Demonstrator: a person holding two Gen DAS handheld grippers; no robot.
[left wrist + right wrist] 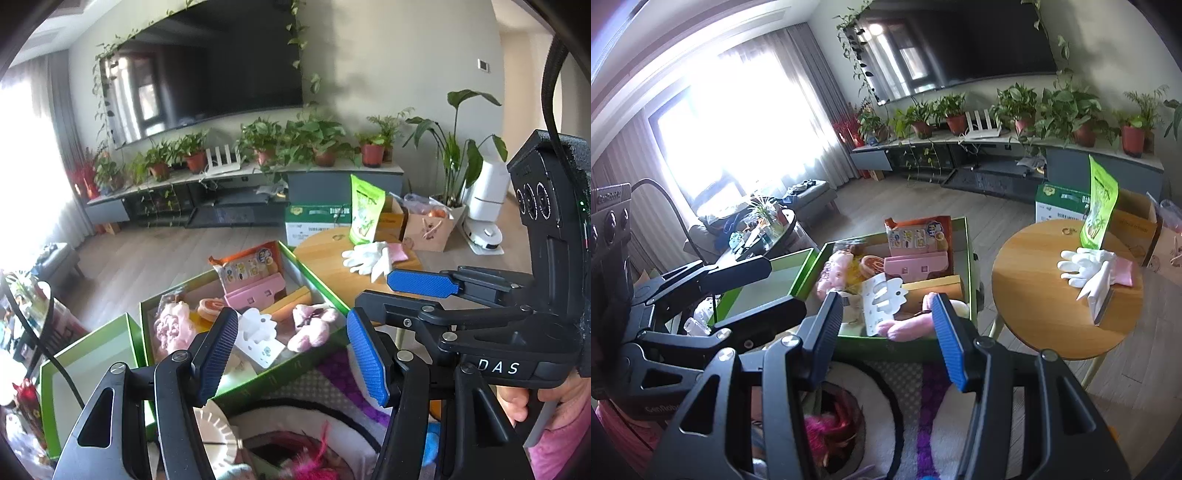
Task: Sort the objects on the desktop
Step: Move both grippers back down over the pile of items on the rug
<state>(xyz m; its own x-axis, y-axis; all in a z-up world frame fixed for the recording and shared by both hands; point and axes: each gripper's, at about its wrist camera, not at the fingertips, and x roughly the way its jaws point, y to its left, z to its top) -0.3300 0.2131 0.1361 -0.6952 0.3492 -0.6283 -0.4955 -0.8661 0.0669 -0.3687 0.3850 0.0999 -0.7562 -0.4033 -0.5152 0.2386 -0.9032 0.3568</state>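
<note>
A green open box (334, 295) (971, 258) holds several things: pink plush toys (312, 326) (912, 325), a white flower-shaped card (258, 334) (882, 301), a pink case (255, 295) (918, 266) and an orange snack pack (247, 264) (918, 232). My left gripper (291, 354) is open and empty, held above the box's near edge. My right gripper (890, 336) is open and empty, also above the near edge; it shows at the right of the left wrist view (402, 291). A second green box (88, 373) (764, 284) lies left of the first.
A round wooden table (332, 262) (1041, 306) to the right carries white gloves (365, 256) (1086, 271) and a green pouch (365, 208) (1100, 206). A patterned rug with a pink feathery toy (831, 428) lies below. Cardboard boxes, a TV stand with potted plants stand behind.
</note>
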